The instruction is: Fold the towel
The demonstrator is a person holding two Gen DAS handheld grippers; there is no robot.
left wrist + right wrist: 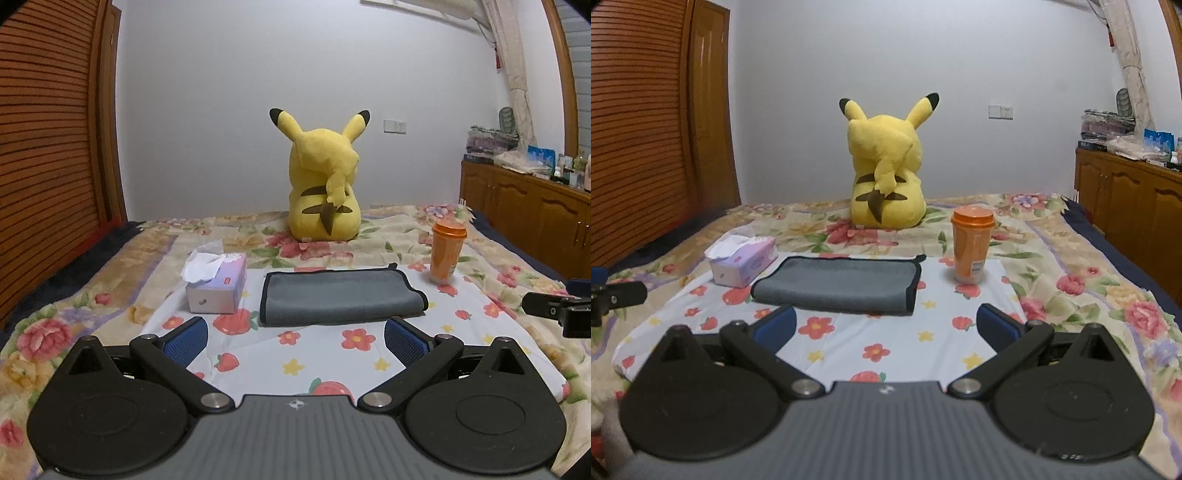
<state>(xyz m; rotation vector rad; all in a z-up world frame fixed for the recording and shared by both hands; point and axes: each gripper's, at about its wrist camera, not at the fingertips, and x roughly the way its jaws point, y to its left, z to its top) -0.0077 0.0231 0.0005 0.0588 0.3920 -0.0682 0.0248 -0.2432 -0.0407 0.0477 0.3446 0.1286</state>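
Folded grey towel (838, 284) lies flat — right hand-held gripper (886, 328) spread.

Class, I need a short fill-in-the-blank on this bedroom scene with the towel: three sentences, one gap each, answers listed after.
1. The grey towel lies between the tissue box and the ____ cup.
2. Both the left hand-held gripper and the right hand-held gripper have their jaws ____.
3. The yellow plush toy sits with its ____ turned to the cameras.

Missing words: orange; open; back
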